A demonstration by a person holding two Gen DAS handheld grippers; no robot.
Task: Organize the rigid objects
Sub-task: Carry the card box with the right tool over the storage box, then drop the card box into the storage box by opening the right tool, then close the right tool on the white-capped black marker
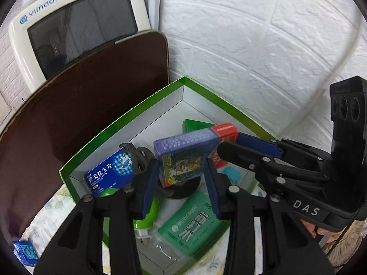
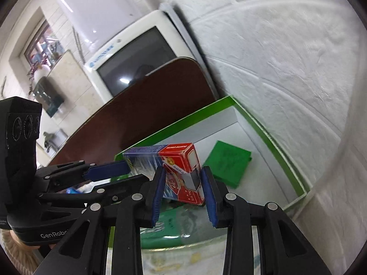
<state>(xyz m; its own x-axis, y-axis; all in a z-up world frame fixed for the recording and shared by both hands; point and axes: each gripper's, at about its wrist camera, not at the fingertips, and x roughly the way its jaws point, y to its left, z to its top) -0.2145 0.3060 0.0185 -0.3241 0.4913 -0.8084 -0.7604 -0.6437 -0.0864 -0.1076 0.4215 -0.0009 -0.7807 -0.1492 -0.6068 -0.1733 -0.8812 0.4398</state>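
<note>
The left gripper [image 1: 181,178] has its jaws clamped on a blue card box [image 1: 183,154], held above the green-rimmed tray [image 1: 128,119]. The right gripper [image 2: 183,192] has its jaws clamped on a red card box [image 2: 185,171], which touches the blue one end to end over the tray. In the tray lie a blue medicine box [image 1: 109,171], a green packet [image 1: 192,224], a green plug [image 1: 146,217], a black round thing [image 1: 181,189] under the blue card box, and a flat green box [image 2: 227,162] near the far corner. The tray sits on a patterned surface [image 1: 55,206] beside a brown board [image 1: 80,100]; a monitor [image 1: 75,23] stands behind it.
</note>
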